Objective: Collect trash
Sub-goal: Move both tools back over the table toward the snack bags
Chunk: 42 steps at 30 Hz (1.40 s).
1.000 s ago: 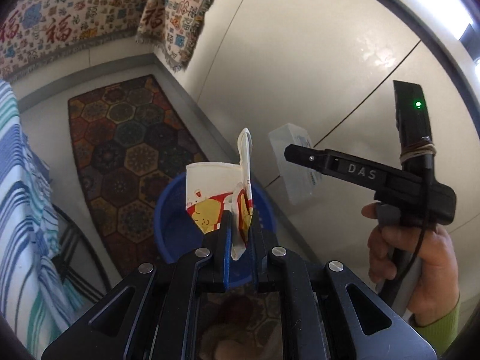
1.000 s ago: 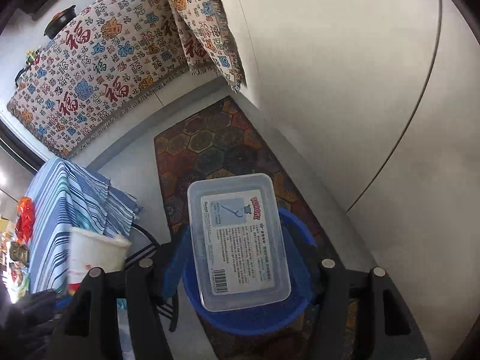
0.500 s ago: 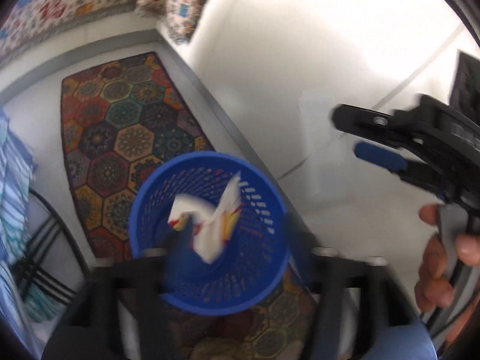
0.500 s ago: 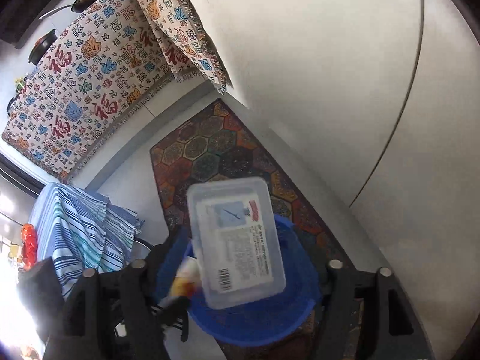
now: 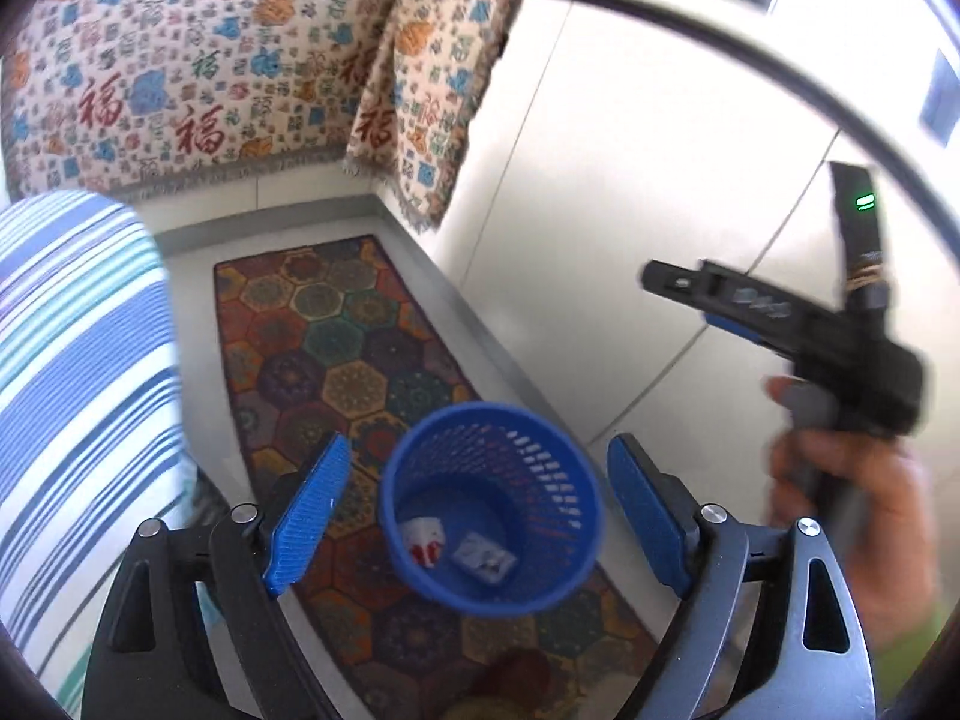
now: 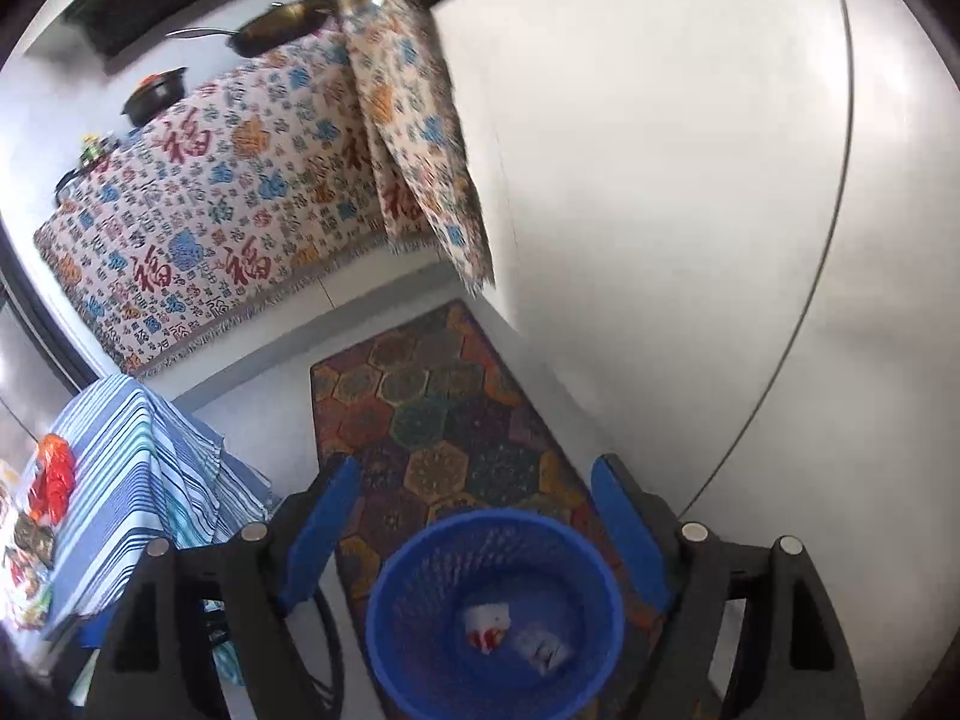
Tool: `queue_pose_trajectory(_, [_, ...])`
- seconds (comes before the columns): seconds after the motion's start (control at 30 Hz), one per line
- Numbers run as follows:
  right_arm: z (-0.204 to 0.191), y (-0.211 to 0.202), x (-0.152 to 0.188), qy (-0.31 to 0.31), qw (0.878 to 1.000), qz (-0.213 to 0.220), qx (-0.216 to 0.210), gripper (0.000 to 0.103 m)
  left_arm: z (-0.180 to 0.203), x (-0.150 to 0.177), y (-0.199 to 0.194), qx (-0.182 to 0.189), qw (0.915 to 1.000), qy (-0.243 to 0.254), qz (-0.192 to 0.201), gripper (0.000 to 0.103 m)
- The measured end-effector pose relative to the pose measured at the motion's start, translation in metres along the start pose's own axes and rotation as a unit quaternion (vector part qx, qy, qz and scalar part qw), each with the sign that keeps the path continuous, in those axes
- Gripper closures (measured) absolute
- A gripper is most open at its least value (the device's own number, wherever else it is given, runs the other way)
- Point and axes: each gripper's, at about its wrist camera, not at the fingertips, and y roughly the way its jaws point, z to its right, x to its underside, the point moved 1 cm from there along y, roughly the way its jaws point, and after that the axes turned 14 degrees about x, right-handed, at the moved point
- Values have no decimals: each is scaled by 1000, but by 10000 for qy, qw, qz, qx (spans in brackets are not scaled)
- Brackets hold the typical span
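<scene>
A blue mesh wastebasket [image 5: 489, 420] stands on a patterned rug, also in the right wrist view [image 6: 498, 528]. Inside lie a crumpled white-and-red paper cup [image 5: 423, 543] and a clear plastic box [image 5: 485, 558]; both show in the right wrist view, the cup [image 6: 487, 627] and the box [image 6: 540, 651]. My left gripper [image 5: 474, 510] is open and empty above the basket. My right gripper [image 6: 477, 531] is open and empty above it too, and it shows from the side in the left wrist view [image 5: 708, 297].
A hexagon-patterned rug [image 5: 336, 360] runs along a white cabinet wall [image 5: 630, 180]. A blue striped tablecloth [image 5: 72, 372] hangs at the left, with items on that table [image 6: 51, 480]. A patterned cloth [image 6: 240, 204] covers a counter behind, with pans on top.
My left gripper opened and dropped the paper cup into the basket. My right gripper opened and dropped the plastic box in. Both grippers have pulled up and away.
</scene>
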Motion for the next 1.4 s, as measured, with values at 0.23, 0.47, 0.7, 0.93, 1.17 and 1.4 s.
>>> queue_pose_trajectory(0.23, [-51,-46,-7,-339,9974,596,-208,21,-35,33,-82,-593,9978,-107,-268,14])
queue_pose_trajectory(0.47, [-147,-95,11,-1168,9836,969,-973,21,-87,77,-162,-1669,9851,-417,18,1])
queue_pose_trajectory(0.7, [-258,-139,82,-2316,9463,557,-2186,21,-142,109,-218,-2121,9746,-706,162,1])
queue_pose_trajectory(0.93, [-316,-159,161,-3644,8988,302,-2416,21,-198,124,-244,-2635,9591,-1031,-79,1])
queue_pose_trajectory(1.17, [-332,-147,185,-4026,8877,144,-2228,21,-227,109,-237,-2716,9585,-846,-210,1])
queue_pose_trajectory(1.4, [-329,-138,180,-3751,8950,-25,-2412,18,-253,82,-224,-2751,9562,-998,-80,1])
